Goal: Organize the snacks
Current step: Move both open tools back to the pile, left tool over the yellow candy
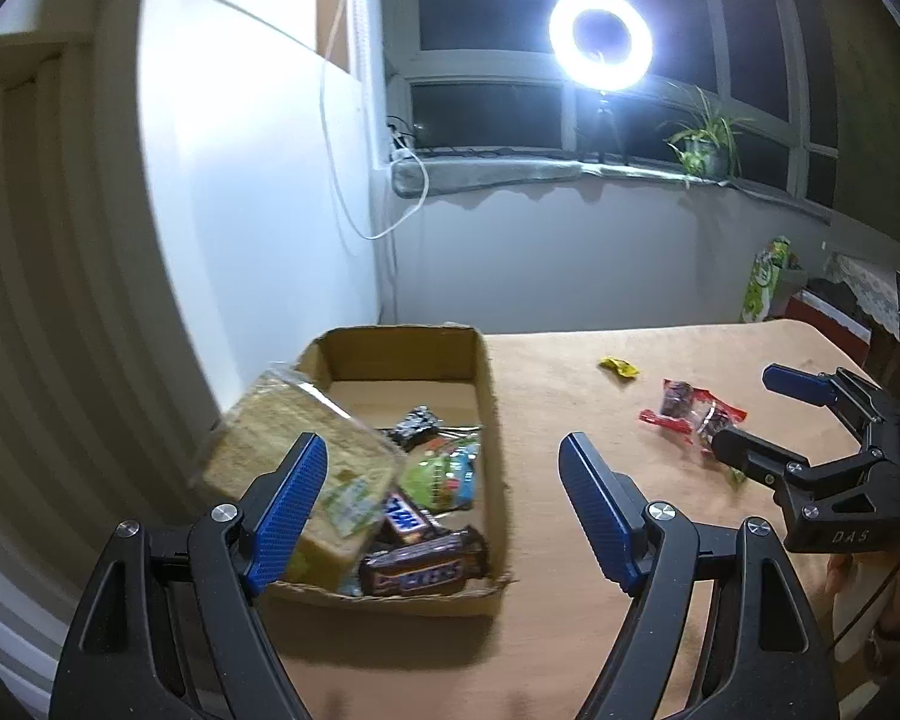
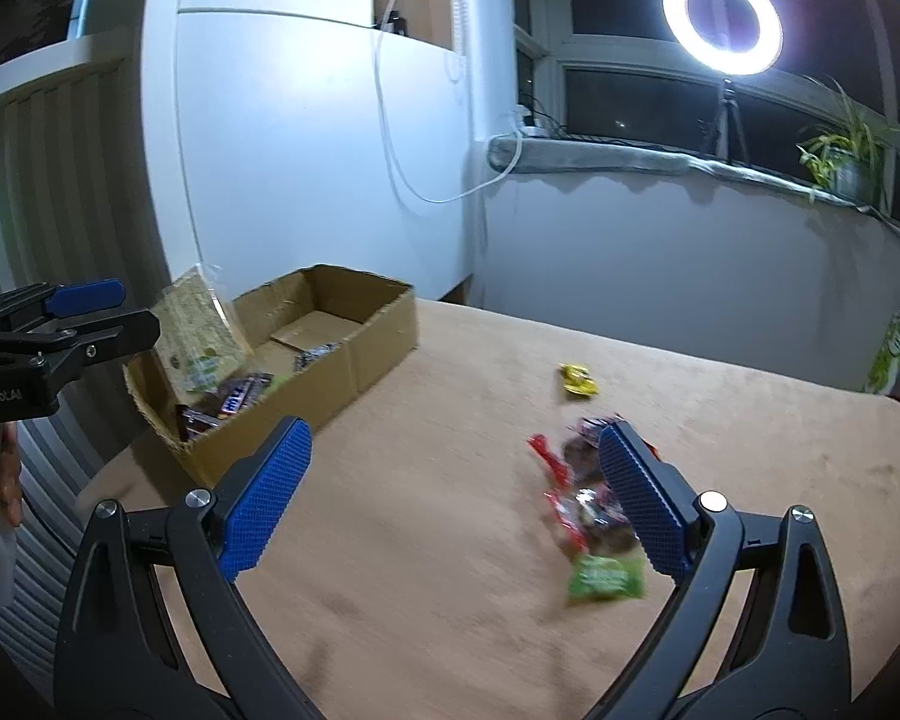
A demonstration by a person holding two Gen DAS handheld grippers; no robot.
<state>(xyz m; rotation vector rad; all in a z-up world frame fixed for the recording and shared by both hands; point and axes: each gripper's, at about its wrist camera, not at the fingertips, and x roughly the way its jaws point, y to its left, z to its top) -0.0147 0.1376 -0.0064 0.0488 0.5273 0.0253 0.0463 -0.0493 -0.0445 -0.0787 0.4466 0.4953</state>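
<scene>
Looking along our left tongs (image 1: 441,483), we see the blue pads spread wide with nothing between them, hanging over the near end of the cardboard box (image 1: 489,420) at the desk's (image 1: 570,540) left edge. Inside the box, nearest us, lies a brown chocolate bar (image 1: 423,570), then a Milky Way bar (image 1: 405,519) and a green packet (image 1: 441,477). A clear-wrapped block of crackers (image 1: 297,450) leans tilted at the box's left side, partly behind the left pad; whether it touches the pad we cannot tell.

Our right tongs (image 2: 453,495) are likewise wide open and empty, low over the desk's right part. Beside their right pad lie a green sweet (image 2: 606,579) and a cluster of red-wrapped snacks (image 2: 570,480), blurred. A little farther sits a yellow wrapper (image 2: 579,381), apart from the rest.

Beyond, a ring light (image 2: 722,18) glows on the windowsill near a potted plant (image 2: 843,159).
</scene>
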